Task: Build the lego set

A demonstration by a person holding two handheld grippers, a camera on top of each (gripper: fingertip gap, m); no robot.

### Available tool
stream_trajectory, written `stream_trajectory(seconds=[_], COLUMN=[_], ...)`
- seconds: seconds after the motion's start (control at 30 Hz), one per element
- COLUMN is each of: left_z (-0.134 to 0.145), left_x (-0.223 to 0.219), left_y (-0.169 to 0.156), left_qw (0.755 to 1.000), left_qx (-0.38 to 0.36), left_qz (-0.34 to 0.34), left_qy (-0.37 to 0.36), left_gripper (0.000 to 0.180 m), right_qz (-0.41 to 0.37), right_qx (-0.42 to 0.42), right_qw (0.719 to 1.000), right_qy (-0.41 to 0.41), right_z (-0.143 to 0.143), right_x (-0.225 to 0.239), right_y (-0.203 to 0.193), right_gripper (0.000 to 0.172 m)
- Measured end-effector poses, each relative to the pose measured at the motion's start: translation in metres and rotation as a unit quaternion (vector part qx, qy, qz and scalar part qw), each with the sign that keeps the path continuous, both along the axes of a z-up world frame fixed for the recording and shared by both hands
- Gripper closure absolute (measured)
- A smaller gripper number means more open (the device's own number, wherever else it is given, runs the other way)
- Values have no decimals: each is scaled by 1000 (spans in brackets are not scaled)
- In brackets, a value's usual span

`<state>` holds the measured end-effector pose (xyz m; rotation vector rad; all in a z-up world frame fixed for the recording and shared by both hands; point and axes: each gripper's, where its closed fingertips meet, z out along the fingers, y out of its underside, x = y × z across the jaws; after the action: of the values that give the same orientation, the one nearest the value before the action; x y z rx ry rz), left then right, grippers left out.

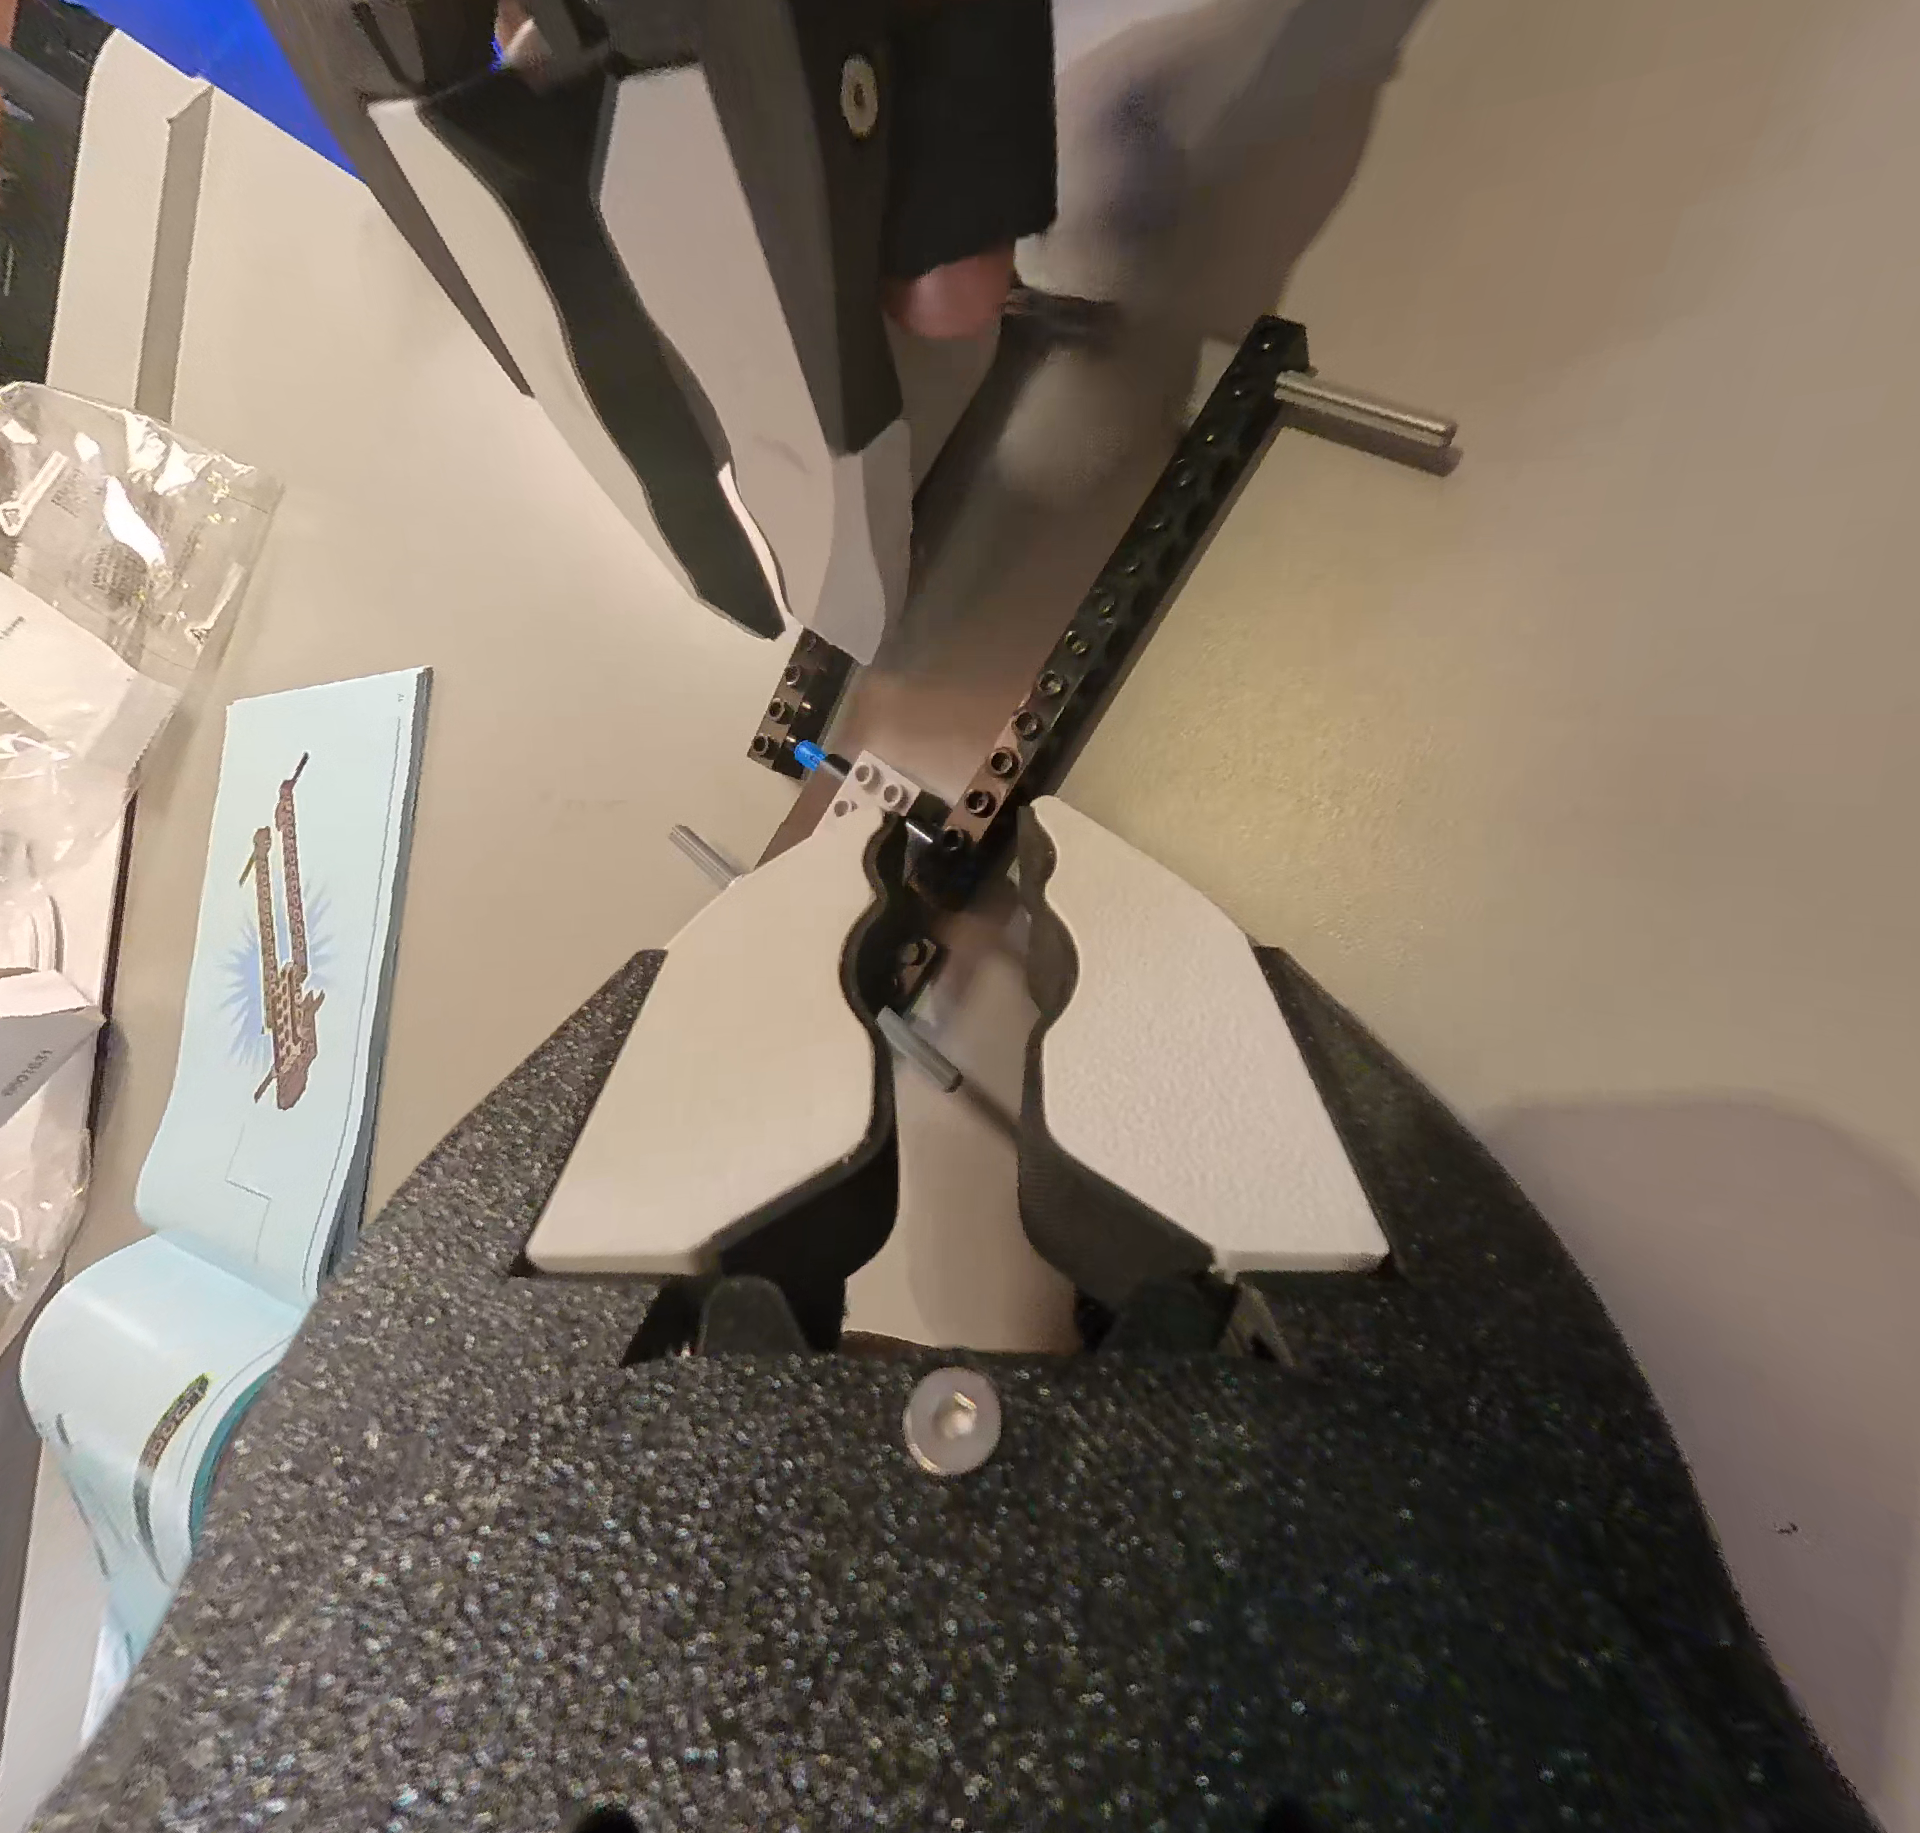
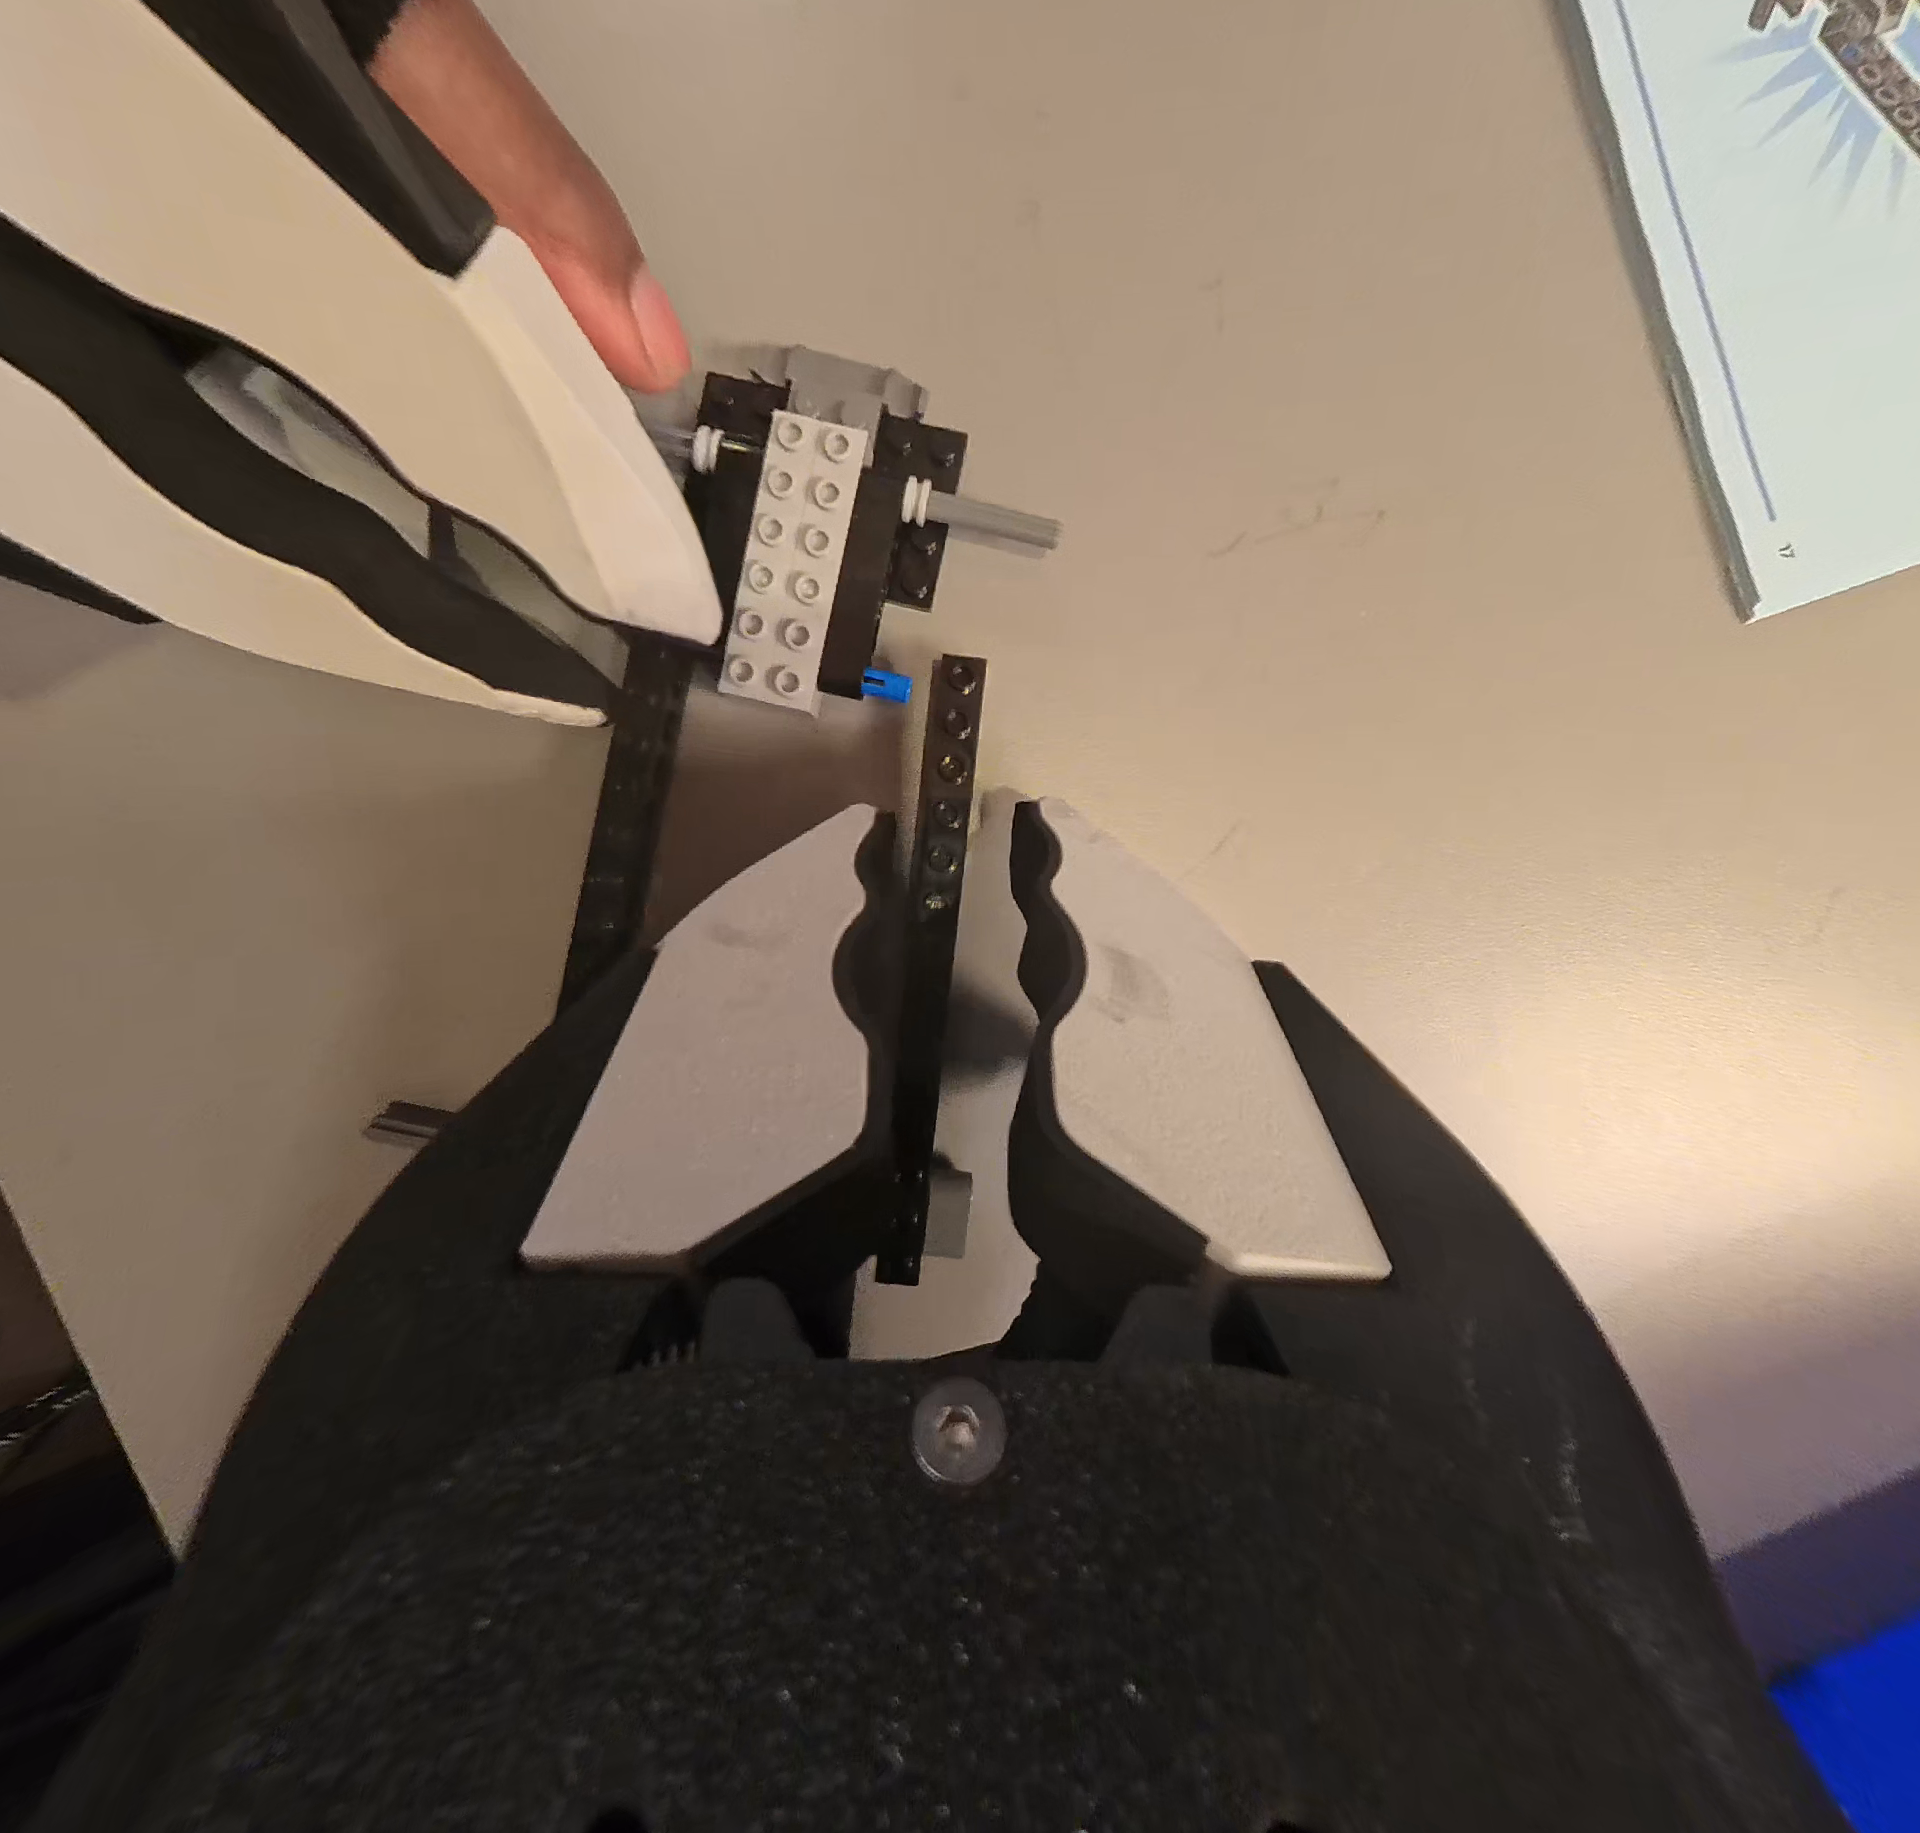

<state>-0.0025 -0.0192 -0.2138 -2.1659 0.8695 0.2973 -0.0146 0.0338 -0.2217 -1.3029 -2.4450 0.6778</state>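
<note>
On the beige table, the left tool clamps the end of a black-and-grey brick assembly to steady it, while the right tool stands open around a loose black studded beam beside its blue pin.

Warm dim light, soft shadows, edges blurred.

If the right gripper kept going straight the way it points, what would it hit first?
Probably the blue pin and gray-and-black brick assembly ahead of the right gripper, though depth is unclear. The black beam already lies between its fingers.
</note>
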Motion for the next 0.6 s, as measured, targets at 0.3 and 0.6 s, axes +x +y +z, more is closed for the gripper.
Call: stream_trajectory(seconds=[0.3, 0.6], left_z=[-3, -3], left_x=[-3, -4], left_y=[1, 4], left_qw=[1000, 1000], left_qx=[1, 3], left_qz=[11, 15], left_qy=[-3, 3], left_gripper=[161, 162], right_qz=[7, -1], right_qx=[3, -18], right_qw=[1000, 1000], right_qy=[-19, -12], right_z=[-5, -3], right_x=[-9, -13], right_y=[-5, -8], right_gripper=[159, 163])
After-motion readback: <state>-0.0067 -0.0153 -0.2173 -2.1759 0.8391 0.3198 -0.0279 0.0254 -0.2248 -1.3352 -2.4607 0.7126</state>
